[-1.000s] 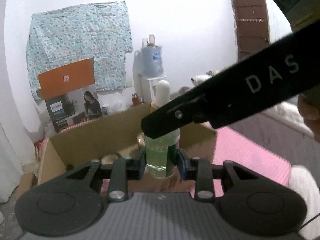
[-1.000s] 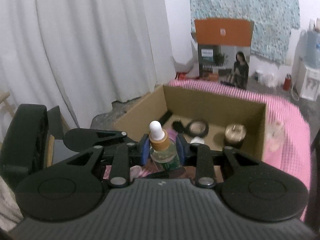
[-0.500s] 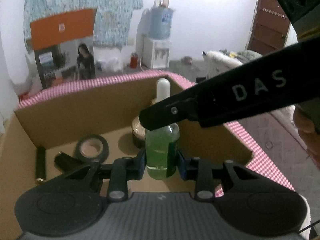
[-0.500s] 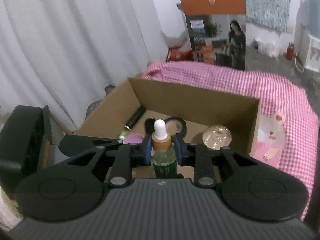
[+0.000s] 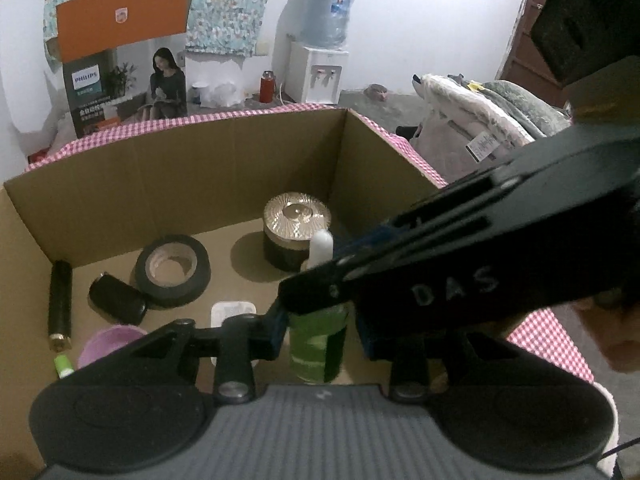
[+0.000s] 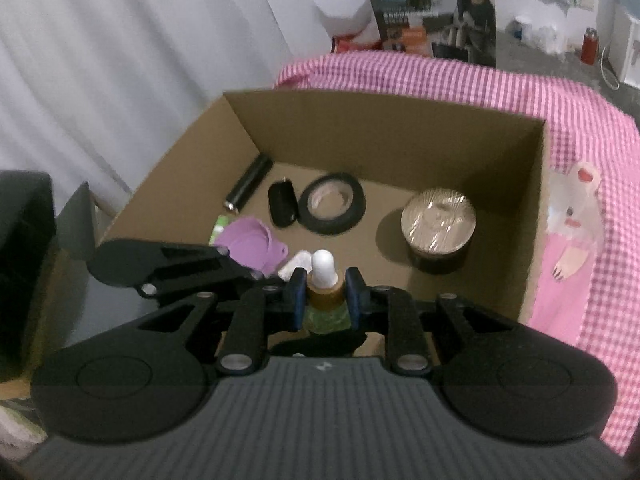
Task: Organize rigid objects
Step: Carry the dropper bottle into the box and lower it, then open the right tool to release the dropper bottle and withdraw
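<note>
A green dropper bottle with an amber collar and white bulb stands upright, just inside the near side of a cardboard box. In the left wrist view my left gripper has opened, and its blue pads stand slightly apart from the bottle's body. My right gripper is shut on the bottle's amber neck from above. The right gripper's arm crosses the left wrist view.
The box holds a black tape roll, a round gold-lidded jar, a black cylinder, a black key fob, a purple lid and a small white case. Pink checked cloth lies under the box.
Both grippers have lowered the bottle into the box and tilted down. The left gripper's pads have spread off the bottle's body.
</note>
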{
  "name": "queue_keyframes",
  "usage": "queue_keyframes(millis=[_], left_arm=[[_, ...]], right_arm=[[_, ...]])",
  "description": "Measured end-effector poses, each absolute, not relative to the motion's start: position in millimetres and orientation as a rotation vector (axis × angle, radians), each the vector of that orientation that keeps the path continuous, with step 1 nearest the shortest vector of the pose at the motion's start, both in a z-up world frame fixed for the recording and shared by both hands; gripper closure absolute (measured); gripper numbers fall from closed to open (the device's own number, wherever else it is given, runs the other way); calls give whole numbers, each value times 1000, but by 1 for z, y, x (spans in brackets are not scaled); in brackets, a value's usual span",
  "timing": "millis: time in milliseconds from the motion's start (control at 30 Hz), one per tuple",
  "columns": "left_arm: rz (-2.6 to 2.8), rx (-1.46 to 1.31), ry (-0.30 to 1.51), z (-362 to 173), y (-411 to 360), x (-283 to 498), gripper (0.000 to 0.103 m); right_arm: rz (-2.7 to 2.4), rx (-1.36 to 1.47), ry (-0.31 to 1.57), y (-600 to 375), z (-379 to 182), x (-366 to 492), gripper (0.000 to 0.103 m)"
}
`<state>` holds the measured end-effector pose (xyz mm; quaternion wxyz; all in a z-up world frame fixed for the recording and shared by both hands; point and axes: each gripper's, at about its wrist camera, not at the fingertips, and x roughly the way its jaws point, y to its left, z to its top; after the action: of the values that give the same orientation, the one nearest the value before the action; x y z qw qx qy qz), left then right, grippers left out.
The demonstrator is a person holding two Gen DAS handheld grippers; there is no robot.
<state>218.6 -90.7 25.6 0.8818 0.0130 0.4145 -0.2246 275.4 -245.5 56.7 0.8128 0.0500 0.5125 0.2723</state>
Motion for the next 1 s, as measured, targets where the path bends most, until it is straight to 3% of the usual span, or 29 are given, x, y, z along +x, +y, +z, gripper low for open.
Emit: queue_keyframes(millis=[133, 267, 667, 1000], left_arm=[[-467, -12, 876, 23, -86, 218, 60], [-487, -29, 860, 27, -80, 214, 46], [-516, -73, 722, 69, -66, 176, 14], [-548, -46, 627, 106, -46, 119, 3]], right_arm=[[591, 99, 1125, -240, 49, 275, 80], [592, 88, 1127, -237, 48, 273, 78], [560, 237, 965, -270, 100, 245, 50], [505, 320, 678, -292, 154, 149, 21]])
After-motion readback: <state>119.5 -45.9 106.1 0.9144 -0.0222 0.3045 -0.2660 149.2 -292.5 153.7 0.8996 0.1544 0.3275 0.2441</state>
